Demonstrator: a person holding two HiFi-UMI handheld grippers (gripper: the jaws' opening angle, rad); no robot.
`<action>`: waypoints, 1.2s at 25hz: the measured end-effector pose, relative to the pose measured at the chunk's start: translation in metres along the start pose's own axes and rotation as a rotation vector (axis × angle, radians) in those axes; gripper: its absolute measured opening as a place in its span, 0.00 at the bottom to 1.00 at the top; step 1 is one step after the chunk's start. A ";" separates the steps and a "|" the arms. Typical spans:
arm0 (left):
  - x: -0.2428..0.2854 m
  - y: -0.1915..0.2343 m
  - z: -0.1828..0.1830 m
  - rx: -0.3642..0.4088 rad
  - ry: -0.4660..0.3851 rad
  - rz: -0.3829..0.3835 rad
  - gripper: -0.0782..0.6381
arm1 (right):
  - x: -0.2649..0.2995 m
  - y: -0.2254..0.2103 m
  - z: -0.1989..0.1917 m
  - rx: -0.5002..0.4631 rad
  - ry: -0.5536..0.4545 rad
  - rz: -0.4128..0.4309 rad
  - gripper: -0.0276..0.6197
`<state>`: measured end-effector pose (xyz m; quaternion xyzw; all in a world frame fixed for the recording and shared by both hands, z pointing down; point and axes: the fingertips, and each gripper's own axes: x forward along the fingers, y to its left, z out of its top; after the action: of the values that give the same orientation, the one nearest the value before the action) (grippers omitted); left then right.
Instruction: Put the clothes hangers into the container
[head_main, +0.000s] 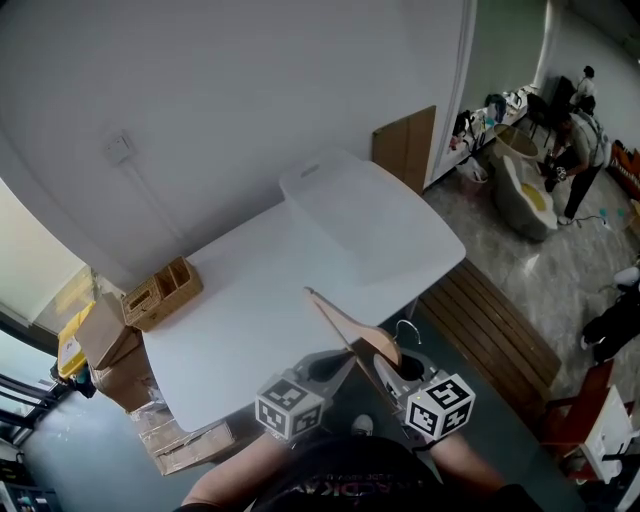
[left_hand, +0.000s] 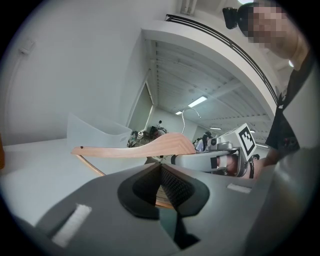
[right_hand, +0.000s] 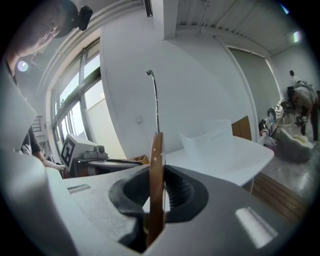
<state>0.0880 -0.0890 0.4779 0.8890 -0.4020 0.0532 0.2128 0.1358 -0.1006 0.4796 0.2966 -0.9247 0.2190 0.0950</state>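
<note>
A wooden clothes hanger (head_main: 350, 328) with a metal hook (head_main: 405, 330) hangs over the white table's (head_main: 250, 320) front edge. My right gripper (head_main: 396, 372) is shut on its shoulder, which stands edge-on between the pads (right_hand: 156, 195) with the hook (right_hand: 154, 100) rising above. My left gripper (head_main: 335, 368) is shut on the hanger's lower bar (left_hand: 162, 194); the hanger's arm (left_hand: 135, 149) crosses just above its jaws. The translucent container (head_main: 360, 215) sits at the table's far right, apart from both grippers, and shows as a pale box (left_hand: 95, 132) (right_hand: 210, 142) beyond the hanger.
A wooden slatted box (head_main: 162, 292) stands on the table's left edge. Cardboard boxes (head_main: 110, 350) lie on the floor at the left. A wooden bench (head_main: 490, 325) runs along the table's right side. People stand far off at the upper right (head_main: 580, 150).
</note>
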 end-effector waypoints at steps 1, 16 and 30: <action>-0.001 0.003 0.003 0.004 0.001 -0.008 0.12 | 0.004 0.001 0.003 0.000 -0.005 -0.007 0.13; -0.027 0.044 0.035 0.071 -0.028 -0.090 0.12 | 0.052 0.033 0.031 -0.031 -0.052 -0.060 0.13; -0.050 0.084 0.053 0.077 -0.080 -0.077 0.12 | 0.086 0.038 0.063 -0.063 -0.076 -0.062 0.13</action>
<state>-0.0121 -0.1261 0.4446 0.9127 -0.3733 0.0247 0.1643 0.0410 -0.1452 0.4369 0.3299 -0.9245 0.1753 0.0757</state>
